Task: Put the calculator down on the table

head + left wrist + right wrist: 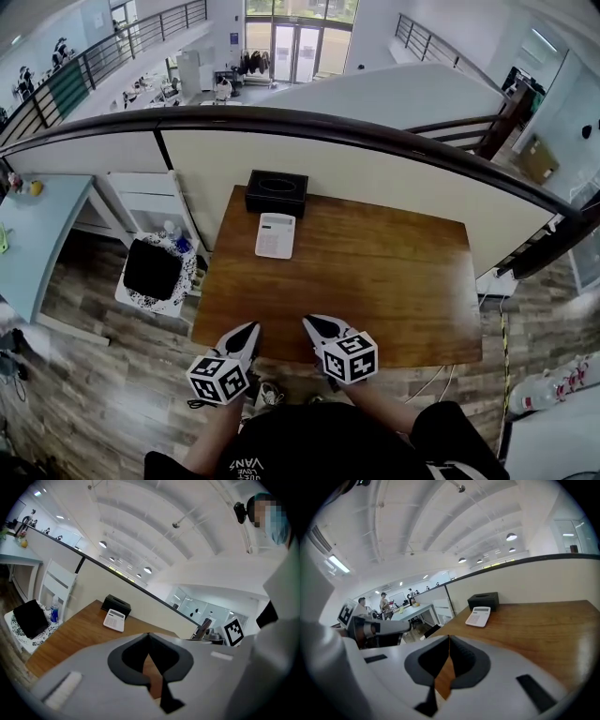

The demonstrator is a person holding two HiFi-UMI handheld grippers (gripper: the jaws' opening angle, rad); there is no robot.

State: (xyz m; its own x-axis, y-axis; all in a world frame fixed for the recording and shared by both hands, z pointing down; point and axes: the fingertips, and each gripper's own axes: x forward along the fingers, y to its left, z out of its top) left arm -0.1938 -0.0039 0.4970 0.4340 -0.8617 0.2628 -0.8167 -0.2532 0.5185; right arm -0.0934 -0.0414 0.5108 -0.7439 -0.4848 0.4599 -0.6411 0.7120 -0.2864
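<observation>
A flat white plastic calculator [275,235] is laid on the brown wooden table [394,281], well ahead of the left gripper [251,330] and the right gripper [311,324], which are held side by side over its near edge. Just beyond the calculator, farther from both, a black rectangular box [277,192] is set.

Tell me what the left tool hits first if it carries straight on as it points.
The left tool likely meets bare table, right of the calculator; depth is unclear.
</observation>
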